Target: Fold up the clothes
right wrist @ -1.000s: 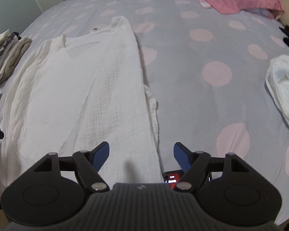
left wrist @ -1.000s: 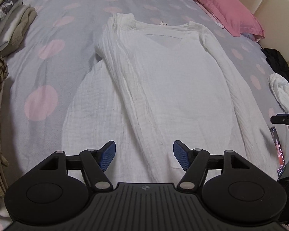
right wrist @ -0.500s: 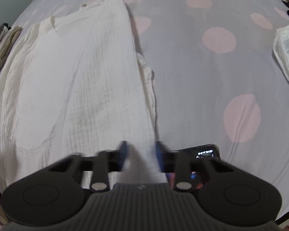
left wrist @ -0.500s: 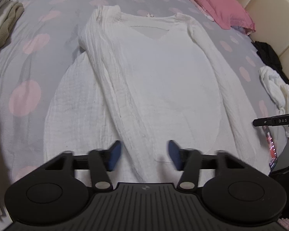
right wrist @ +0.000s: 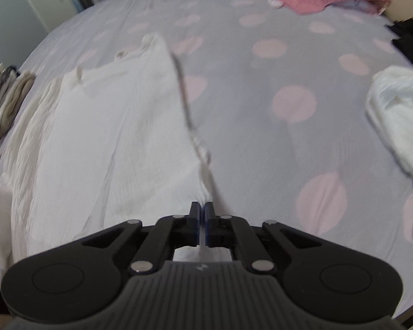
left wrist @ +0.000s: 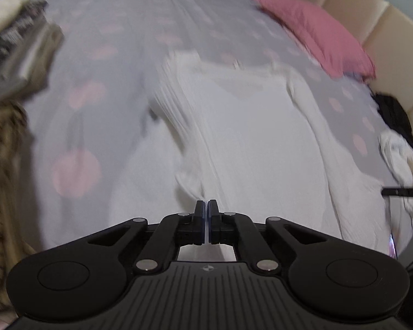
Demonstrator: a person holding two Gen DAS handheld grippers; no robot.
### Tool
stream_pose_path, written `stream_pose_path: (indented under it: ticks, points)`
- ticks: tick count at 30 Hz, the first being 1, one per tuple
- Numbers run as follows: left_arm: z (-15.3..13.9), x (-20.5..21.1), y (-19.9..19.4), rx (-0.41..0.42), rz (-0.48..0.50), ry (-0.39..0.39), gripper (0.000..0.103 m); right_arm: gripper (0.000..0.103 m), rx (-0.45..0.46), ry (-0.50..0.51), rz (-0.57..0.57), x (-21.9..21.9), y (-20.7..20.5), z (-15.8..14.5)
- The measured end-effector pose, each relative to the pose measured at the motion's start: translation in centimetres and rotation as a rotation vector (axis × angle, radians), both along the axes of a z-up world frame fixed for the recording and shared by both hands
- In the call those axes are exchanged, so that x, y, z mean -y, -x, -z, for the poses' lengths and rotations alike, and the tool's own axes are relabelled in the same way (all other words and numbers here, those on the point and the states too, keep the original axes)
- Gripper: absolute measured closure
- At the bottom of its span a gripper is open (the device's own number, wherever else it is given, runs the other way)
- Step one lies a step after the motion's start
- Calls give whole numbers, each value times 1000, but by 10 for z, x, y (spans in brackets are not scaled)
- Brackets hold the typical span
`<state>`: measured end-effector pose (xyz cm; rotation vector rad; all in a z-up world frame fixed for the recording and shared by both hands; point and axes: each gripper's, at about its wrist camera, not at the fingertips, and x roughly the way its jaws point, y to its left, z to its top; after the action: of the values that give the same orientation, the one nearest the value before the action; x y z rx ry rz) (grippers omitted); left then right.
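Left wrist view: your left gripper is pressed together on the near hem of the white top, pinching a raised peak of cloth close to the garment's left-hand folded sleeve. The top lies flat on the bed, neckline at the far end, both sleeves laid in along its sides. A stack of folded clothes sits at the far left; a pink pillow lies far right.

Right wrist view: your right gripper is likewise clamped on the hem at the top's right edge, the cloth drawn taut toward it. A second white garment lies crumpled well to the right.

The step in hand appears to be the lengthwise fold, hem to neckline. The next move calls for you to lift both corners level and carry them together toward the far end, keeping the sleeves tucked.
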<state>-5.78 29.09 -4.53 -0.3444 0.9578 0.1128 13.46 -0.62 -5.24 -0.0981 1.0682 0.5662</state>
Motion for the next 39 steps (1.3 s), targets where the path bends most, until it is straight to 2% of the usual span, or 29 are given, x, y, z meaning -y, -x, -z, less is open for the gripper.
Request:
stream_pose_path:
  ticks: [4, 7, 13, 17, 24, 29, 32, 34, 36, 38, 39]
  points:
    - [-28, -34, -8, 33, -68, -39, 103, 99, 42, 2, 27, 7, -15, -18]
    - [-44, -64, -18, 29, -118, -71, 103, 99, 63, 30, 37, 0, -35, -26]
    - [-68, -126, -35, 17, -243, -150, 103, 99, 147, 141, 93, -2, -90, -48]
    - [-76, -160, -48, -2, -300, -141, 103, 100, 204, 227, 132, 1, -130, -59]
    - [-52, -142, -67, -38, -156, -129, 102, 100, 273, 392, 215, 8, -201, -53]
    - [-19, -131, -77, -92, -72, -76, 83, 100, 267, 427, 245, 9, -240, -35]
    - [4, -124, -79, -140, -22, -51, 70, 100, 241, 458, 240, 3, -247, -14]
    - [16, -120, -79, -159, 2, -52, 58, 99, 218, 469, 243, 3, -247, -1]
    - [24, -119, -75, -164, 15, -42, 56, 93, 187, 449, 236, 4, -243, 8]
    - [30, -120, -72, -164, 27, -29, 53, 79, 175, 416, 230, 5, -233, 9]
    - [33, -121, -70, -162, 32, -21, 52, 75, 173, 399, 227, 5, -227, 9]
